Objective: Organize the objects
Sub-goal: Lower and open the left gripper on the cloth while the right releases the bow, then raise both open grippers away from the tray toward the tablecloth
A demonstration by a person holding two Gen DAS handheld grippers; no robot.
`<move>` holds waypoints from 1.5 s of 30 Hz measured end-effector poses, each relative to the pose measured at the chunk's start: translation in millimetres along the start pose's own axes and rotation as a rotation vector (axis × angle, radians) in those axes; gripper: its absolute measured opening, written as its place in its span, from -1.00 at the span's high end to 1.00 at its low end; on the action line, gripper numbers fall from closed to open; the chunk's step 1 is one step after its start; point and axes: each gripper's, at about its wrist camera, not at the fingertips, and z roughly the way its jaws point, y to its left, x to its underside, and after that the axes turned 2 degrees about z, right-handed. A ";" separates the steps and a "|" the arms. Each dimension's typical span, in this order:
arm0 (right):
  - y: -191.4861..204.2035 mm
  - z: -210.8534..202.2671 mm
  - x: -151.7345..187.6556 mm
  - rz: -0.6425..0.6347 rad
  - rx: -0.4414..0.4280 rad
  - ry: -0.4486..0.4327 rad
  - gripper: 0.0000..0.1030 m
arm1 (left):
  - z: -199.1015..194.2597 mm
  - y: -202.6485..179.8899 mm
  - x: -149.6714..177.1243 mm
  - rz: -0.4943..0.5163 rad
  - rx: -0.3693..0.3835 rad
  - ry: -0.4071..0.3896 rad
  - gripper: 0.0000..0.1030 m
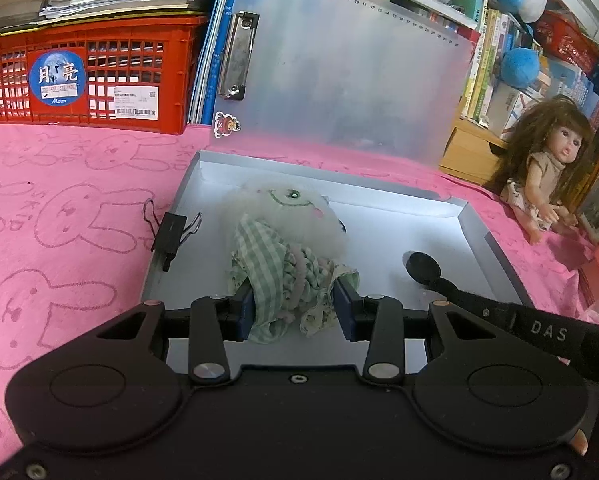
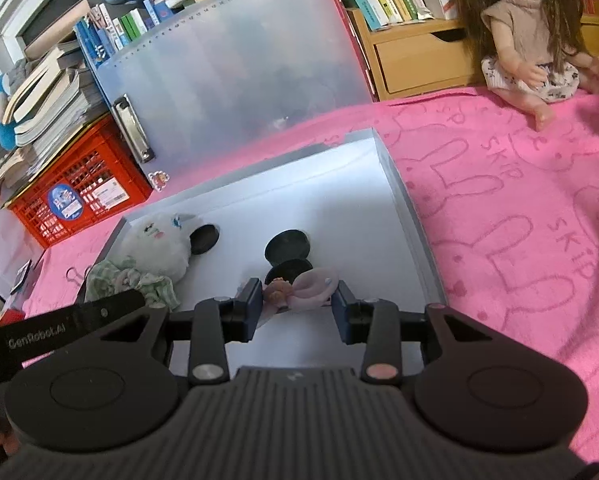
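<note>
A shallow grey box [image 1: 473,226] lies open on the pink cloth, its translucent lid [image 1: 339,72] standing up behind. A white plush bunny in a green checked dress [image 1: 287,236] lies in the box. My left gripper [image 1: 295,308] is shut on the dress. In the right wrist view the box [image 2: 403,196] holds the bunny [image 2: 155,248] at its left. My right gripper [image 2: 297,304] is shut on a small pink figure [image 2: 299,290] over the box, with black round pieces [image 2: 287,246] just behind it.
A red crate [image 1: 79,76] under stacked books stands at the back left. A long-haired doll [image 1: 547,176] sits at the right, also in the right wrist view [image 2: 527,36], before bookshelves. A black binder clip [image 1: 171,232] grips the box's left wall. A sticker [image 1: 226,124] lies by the lid.
</note>
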 end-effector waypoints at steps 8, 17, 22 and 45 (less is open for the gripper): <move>0.4 14.7 -15.5 0.038 0.000 0.014 0.19 | 12.5 -0.6 -7.9 -0.007 -0.010 0.003 0.24; 1.0 10.0 -14.0 0.050 -0.014 0.022 -0.22 | 8.9 -4.9 -6.6 0.025 -0.014 -0.002 0.16; 4.3 -2.0 -14.1 0.055 -0.039 0.017 -0.39 | -4.2 -8.7 -5.2 0.036 -0.015 0.000 -0.11; 35.0 -107.4 18.1 -0.184 -0.095 -0.150 -0.80 | -108.6 -11.0 29.0 0.155 0.051 -0.117 -0.62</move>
